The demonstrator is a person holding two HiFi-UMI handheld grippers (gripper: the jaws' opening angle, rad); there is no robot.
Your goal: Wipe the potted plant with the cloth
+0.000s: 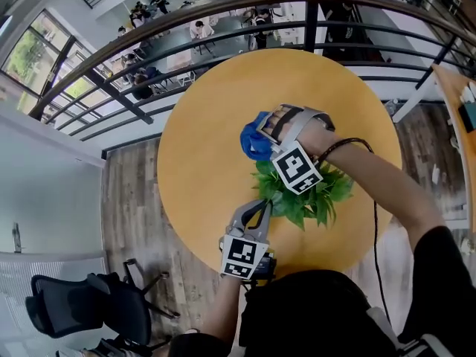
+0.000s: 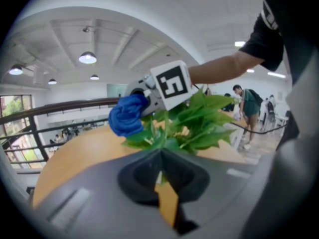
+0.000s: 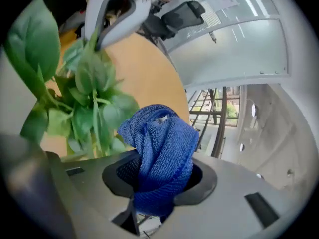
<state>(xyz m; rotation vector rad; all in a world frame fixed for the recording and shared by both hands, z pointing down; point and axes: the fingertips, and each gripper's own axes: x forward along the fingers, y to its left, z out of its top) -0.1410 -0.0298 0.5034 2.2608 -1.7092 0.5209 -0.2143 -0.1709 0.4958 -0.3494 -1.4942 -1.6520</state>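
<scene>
Cloth sits pinched in jaws of right gripper, beside potted plant.

Around the green leafy potted plant, the round yellow wooden table is lying bare and wide toward 10 o'clock and again at 1 o'clock. The left gripper, pinching a leaf, is blocking 8 to 9 o'clock. The right gripper, clamping the bunched blue terry cloth, is crowding 11 o'clock, with its forearm crossing 3 o'clock. A dark metal railing is fencing the table's far rim at 12 o'clock.
</scene>
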